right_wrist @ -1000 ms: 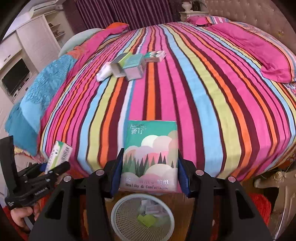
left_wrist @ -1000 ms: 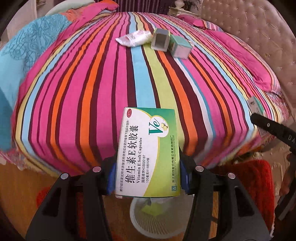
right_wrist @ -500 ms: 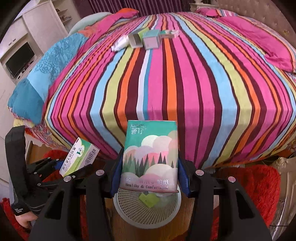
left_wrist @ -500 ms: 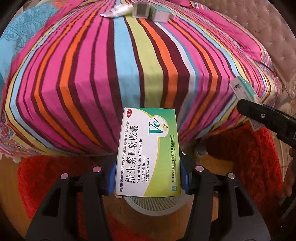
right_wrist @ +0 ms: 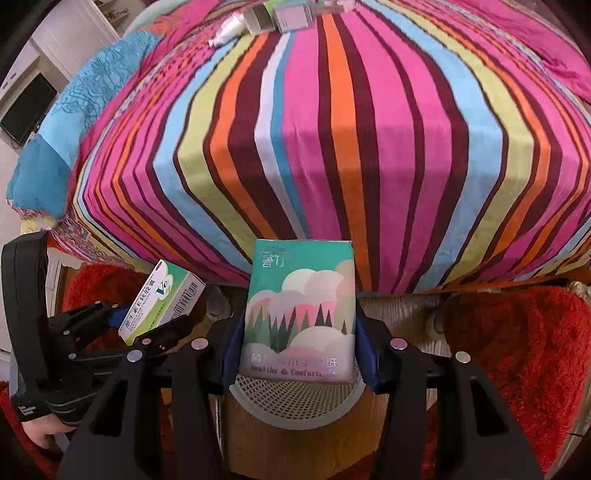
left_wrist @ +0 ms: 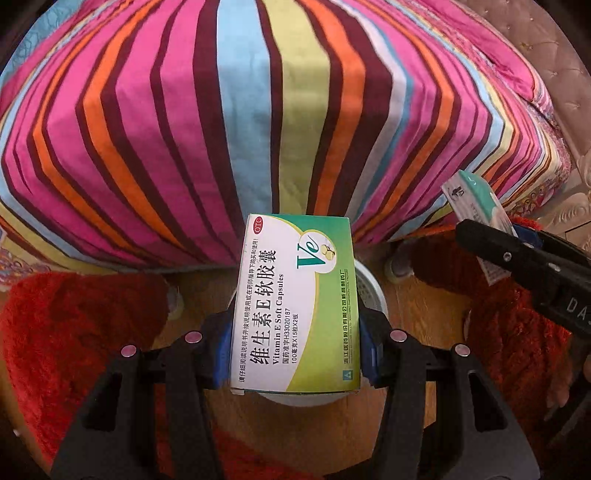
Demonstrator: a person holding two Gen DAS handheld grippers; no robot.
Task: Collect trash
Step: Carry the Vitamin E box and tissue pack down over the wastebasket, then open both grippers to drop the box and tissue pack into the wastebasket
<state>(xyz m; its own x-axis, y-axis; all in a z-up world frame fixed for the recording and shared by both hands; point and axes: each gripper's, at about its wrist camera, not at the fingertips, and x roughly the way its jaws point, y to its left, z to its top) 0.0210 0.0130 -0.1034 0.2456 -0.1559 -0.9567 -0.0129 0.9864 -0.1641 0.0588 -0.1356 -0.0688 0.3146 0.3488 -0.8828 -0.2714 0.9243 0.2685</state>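
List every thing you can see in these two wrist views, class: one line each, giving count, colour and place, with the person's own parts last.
Cardboard vitamin E capsule box: one, green-white, in left gripper.
Soft tissue packet: one, teal-pink, in right gripper.
Round mesh waste basket: one, white, on floor beneath both.
Striped bedspread: one, multicoloured, on bed.
Small boxes: at least two, grey-green, far on bed.
Shaggy rug: red, on floor.
Left gripper: black, clamping box.
Right gripper: black, clamping packet.
Hand: one, on left gripper's handle.

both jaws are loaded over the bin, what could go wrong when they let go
The left gripper holds a vitamin E capsule box that hides most of the white mesh wastebasket, so a blind drop could clip the rim. The right gripper and its tissue pack hang close by; releasing together, the two could collide and land on the red rug.
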